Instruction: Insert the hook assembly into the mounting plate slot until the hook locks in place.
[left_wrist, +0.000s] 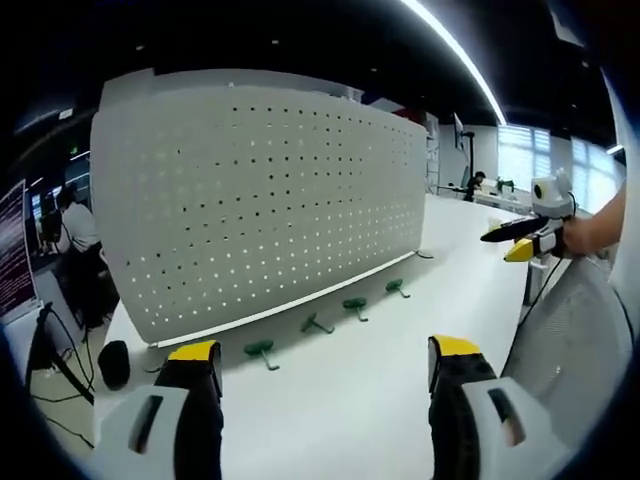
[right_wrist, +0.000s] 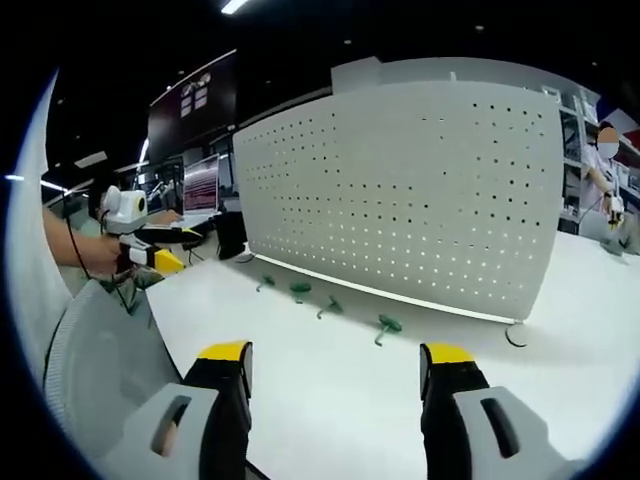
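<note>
4 green hooks (left_wrist: 262, 352) lay in a row on the white table (left_wrist: 380, 400), just in front of 1 upright perforated mounting plate (left_wrist: 260, 200); none sat in its holes. Each hook showed a flat round head and a short bent stem. The left gripper (left_wrist: 326, 372) hovered above the table short of the hooks, its 2 yellow-tipped jaws spread wide and empty. The right gripper (right_wrist: 336, 378) was held likewise, level, jaws apart, holding nothing.
</note>
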